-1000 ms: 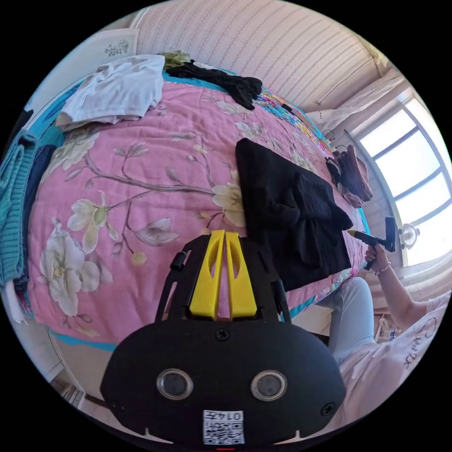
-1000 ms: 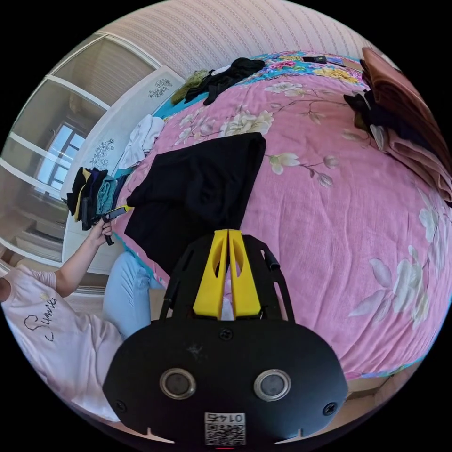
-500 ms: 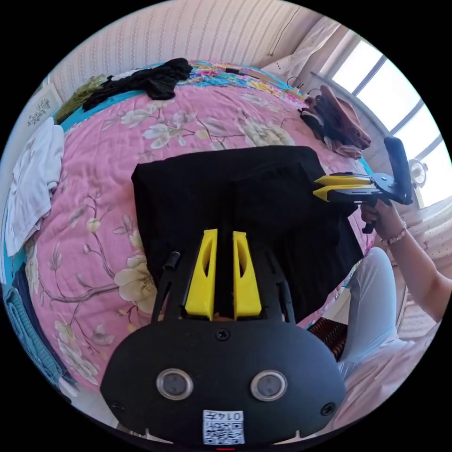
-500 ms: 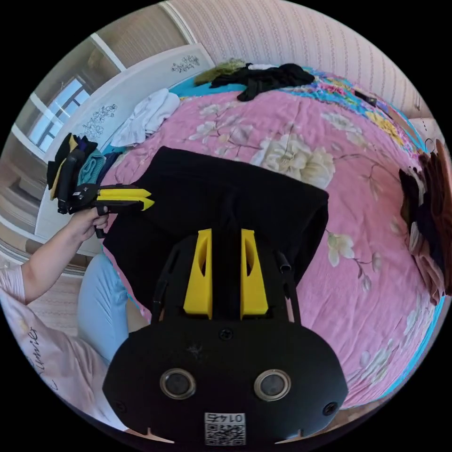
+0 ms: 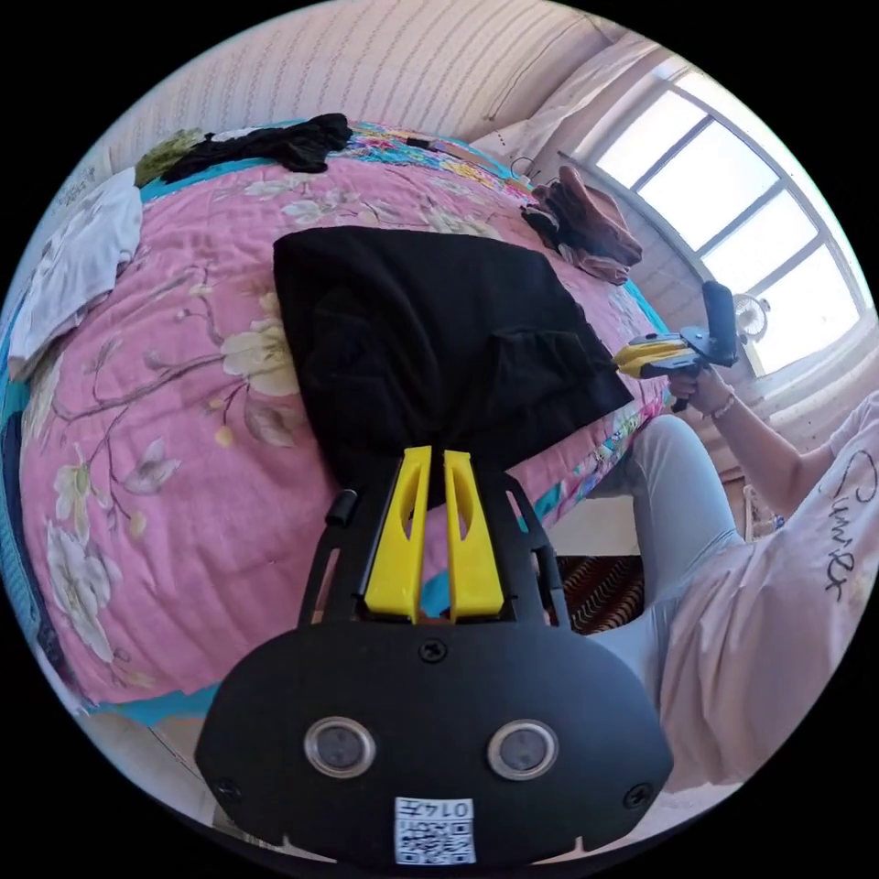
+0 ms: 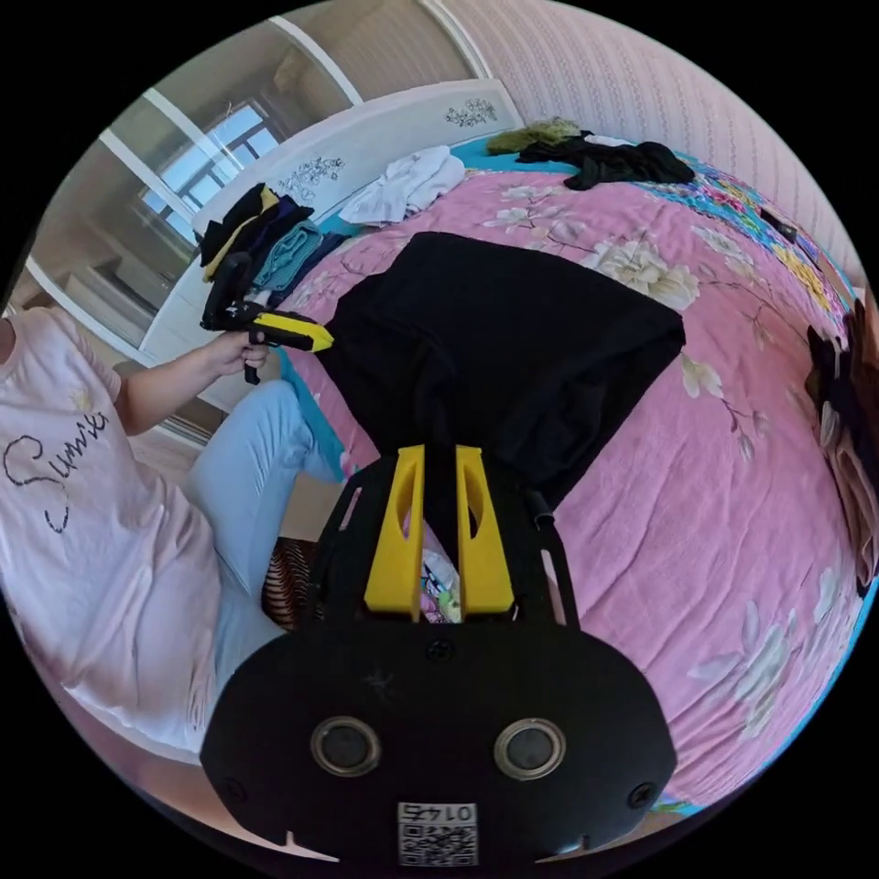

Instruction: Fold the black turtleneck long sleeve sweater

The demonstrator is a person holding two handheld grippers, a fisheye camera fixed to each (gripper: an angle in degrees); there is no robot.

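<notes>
Both grippers have their yellow jaws nearly closed. The left gripper seems to pinch the near corner of the black turtleneck sweater, where cloth bunches at its tips, though I cannot tell if both jaws truly press it. The right gripper likewise sits at a bunched sweater corner with a narrow gap between its jaws; its grip is equally uncertain. The sweater lies partly folded on the pink floral bedspread, its near edge close to the bedspread's edge beside the person's leg. Risk, as I judge it: a shallow pinch could slip mid-lift, undoing the fold, or uneven pulling could drag the sweater off the bedspread's edge.
</notes>
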